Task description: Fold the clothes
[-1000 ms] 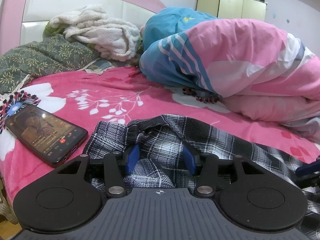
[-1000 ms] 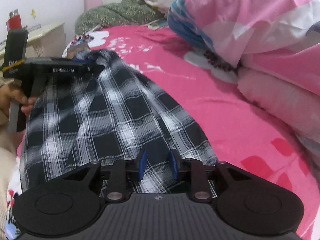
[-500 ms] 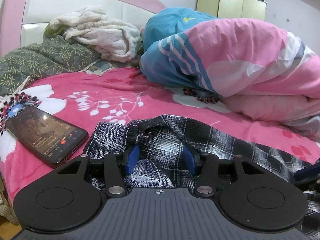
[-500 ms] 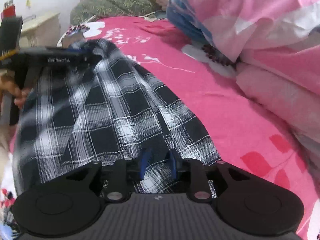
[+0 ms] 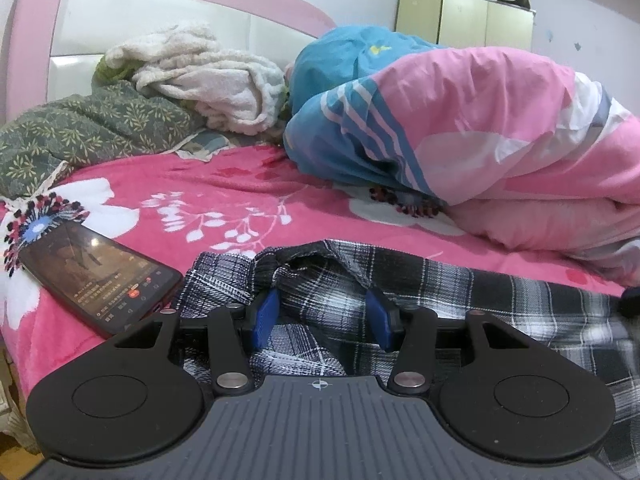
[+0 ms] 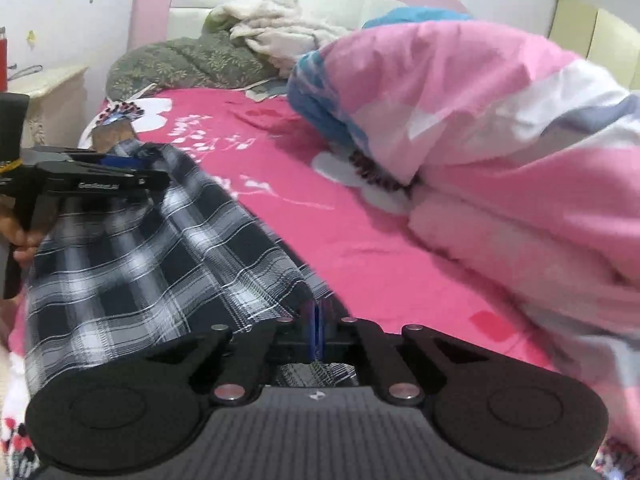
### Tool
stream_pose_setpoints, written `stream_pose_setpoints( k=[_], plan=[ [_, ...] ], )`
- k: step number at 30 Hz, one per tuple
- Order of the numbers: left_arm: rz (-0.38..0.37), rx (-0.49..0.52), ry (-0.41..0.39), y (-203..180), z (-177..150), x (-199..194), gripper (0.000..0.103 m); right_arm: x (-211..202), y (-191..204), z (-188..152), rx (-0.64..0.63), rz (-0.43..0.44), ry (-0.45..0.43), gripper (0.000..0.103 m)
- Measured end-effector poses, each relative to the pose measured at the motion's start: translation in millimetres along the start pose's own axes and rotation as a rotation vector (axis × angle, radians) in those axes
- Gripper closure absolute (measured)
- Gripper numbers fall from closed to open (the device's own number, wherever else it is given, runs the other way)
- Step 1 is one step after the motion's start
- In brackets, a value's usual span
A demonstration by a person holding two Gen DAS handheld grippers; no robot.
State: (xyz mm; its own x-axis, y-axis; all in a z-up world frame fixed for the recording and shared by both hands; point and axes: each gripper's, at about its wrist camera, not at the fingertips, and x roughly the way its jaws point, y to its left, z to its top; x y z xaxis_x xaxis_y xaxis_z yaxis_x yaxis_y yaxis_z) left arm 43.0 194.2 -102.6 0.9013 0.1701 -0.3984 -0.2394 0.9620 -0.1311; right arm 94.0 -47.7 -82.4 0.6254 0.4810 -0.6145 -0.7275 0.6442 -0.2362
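A black-and-white plaid garment (image 5: 460, 292) lies on the pink floral bed. In the left wrist view my left gripper (image 5: 324, 314) is open, its blue pads (image 5: 266, 316) on either side of a bunched end of the plaid cloth. In the right wrist view my right gripper (image 6: 315, 330) is shut on the plaid garment (image 6: 140, 248) at its near edge and holds it taut. The left gripper (image 6: 100, 172) shows at the garment's far end, held by a hand.
A phone (image 5: 96, 276) with a lit screen lies left of the garment. A pink, white and blue duvet (image 5: 480, 128) is heaped on the right. A green quilt (image 5: 80, 132) and a white towel (image 5: 208, 80) lie by the headboard. A nightstand (image 6: 52, 100) stands left.
My right gripper has closed on the garment's near edge and lifted, pulling the cloth taut. My left gripper has stayed open at the bunched end.
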Motion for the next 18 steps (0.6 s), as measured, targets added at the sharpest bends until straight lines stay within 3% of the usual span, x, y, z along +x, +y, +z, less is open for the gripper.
stream_pose_setpoints(
  k=[5,18],
  plan=[
    [0.008,0.011,0.000,-3,2,1,0.054,11,-4,4,-0.022,-0.055,-0.002,0.103],
    [0.023,0.069,0.006,-10,0,7,0.053,56,4,-21,-0.061,-0.085,0.092,0.103]
  ],
)
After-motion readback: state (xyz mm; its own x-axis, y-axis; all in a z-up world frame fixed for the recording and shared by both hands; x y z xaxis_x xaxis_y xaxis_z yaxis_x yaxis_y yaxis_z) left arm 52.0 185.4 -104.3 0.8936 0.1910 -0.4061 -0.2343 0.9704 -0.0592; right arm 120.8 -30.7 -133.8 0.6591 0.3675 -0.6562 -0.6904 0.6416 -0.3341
